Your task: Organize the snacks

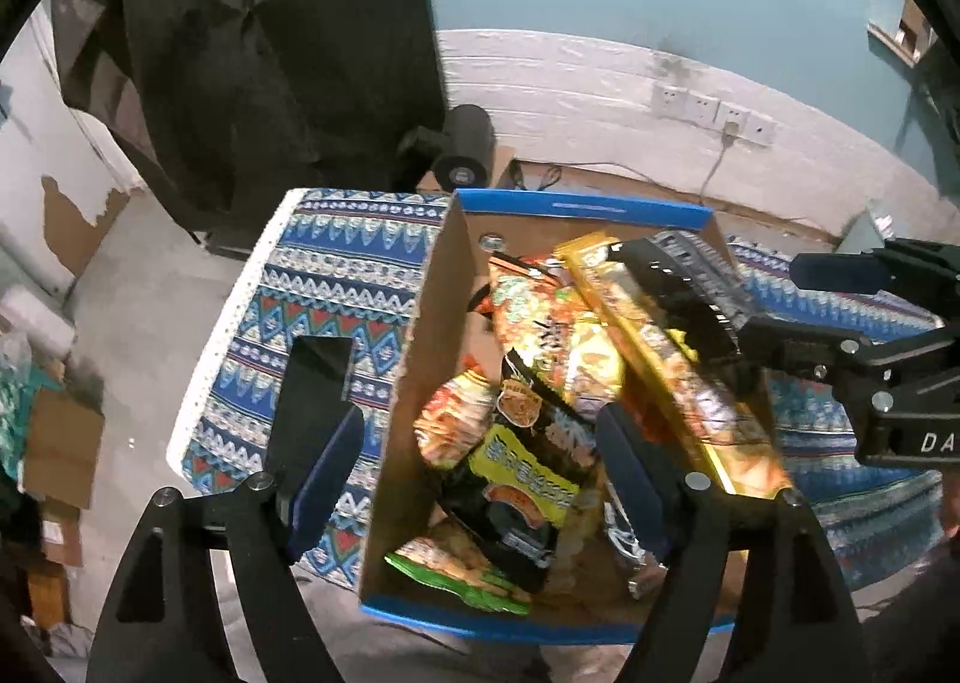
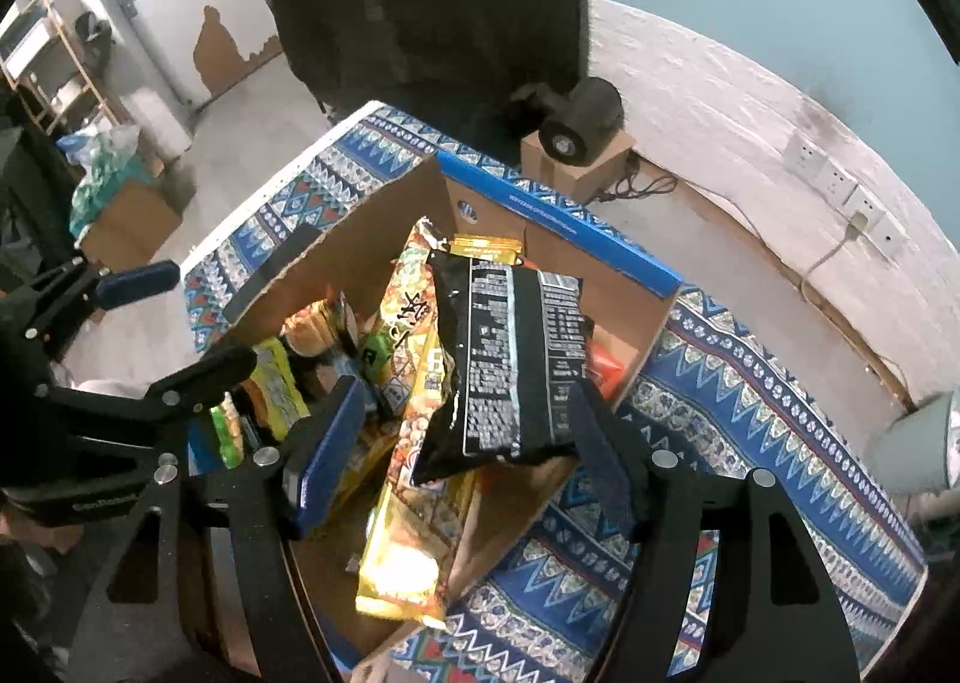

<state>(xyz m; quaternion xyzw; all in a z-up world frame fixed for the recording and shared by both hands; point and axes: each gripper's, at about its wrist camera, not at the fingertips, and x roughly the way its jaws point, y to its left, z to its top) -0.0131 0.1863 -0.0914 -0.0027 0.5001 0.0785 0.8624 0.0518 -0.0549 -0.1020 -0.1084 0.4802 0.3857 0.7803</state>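
right tongs point(image 2: 456, 437) gaping wide, black foil snack bag point(image 2: 510, 365) lying between the pads, grip unclear | left tongs point(image 1: 480, 443) spread open, holding nothing | blue-rimmed cardboard box point(image 2: 564, 224) mid-frame filling with snack packets, long yellow packet point(image 2: 414, 479) leaning inside | patterned blue cloth-covered desk point(image 1: 336, 275) lying beyond
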